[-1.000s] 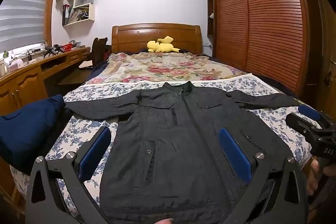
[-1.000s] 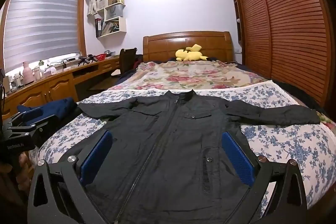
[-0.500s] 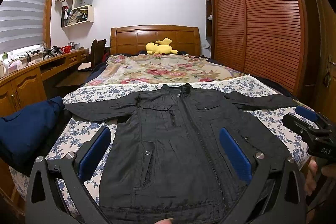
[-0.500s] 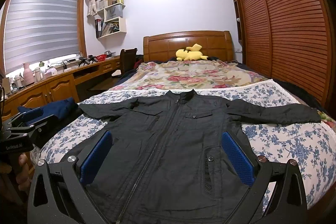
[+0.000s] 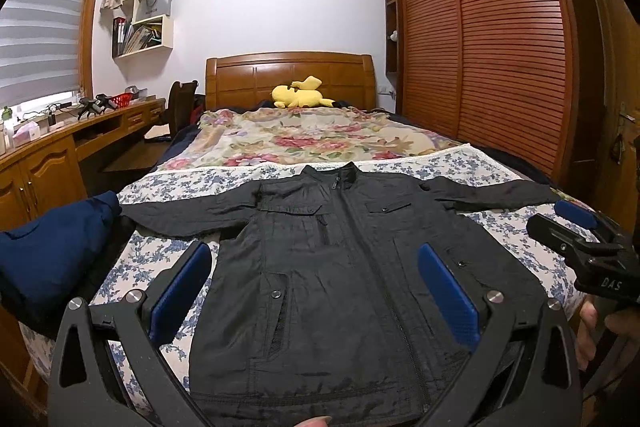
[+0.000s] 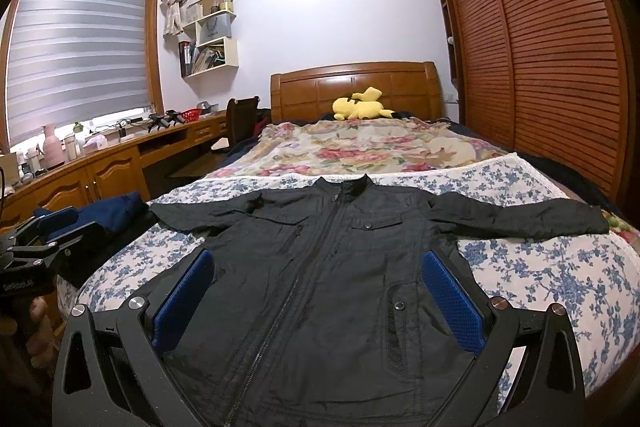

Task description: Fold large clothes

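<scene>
Both the left gripper (image 5: 314, 297) and right gripper (image 6: 318, 301) gape wide, empty, low in frame; the black jacket (image 5: 340, 267) looks limp, light, slippery—best pinched at sleeve cuffs.

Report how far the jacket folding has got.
Done: the black jacket lies flat, zipped, both sleeves spread, on the floral bedsheet. In hand: nothing; the left tool and right tool are open above the hem. Left: every fold.
</scene>
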Tool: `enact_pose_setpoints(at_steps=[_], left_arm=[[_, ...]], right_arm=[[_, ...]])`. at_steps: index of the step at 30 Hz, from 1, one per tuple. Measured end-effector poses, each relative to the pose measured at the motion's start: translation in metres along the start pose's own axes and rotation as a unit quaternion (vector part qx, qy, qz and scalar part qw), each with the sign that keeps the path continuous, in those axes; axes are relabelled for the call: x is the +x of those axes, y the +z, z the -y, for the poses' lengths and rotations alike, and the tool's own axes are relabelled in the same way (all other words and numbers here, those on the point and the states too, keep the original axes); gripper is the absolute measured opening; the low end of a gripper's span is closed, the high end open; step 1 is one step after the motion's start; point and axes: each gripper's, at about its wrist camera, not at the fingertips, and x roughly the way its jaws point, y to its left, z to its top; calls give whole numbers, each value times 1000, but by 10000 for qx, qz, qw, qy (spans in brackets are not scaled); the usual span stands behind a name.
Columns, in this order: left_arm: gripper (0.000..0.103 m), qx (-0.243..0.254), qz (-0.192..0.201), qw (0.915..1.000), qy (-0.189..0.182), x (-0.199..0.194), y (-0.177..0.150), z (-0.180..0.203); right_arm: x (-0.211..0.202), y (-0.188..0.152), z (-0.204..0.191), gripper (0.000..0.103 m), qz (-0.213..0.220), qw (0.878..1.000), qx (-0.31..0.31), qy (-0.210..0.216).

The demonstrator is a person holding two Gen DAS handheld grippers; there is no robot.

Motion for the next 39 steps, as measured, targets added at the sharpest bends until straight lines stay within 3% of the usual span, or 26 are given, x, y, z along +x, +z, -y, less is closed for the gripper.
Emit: enact_pose_setpoints(at_steps=[39], left_arm=[[103,73,26,10000,-31,-3,-2,2]], right_arm=[[1,0,3,103,37,10000,4,59]])
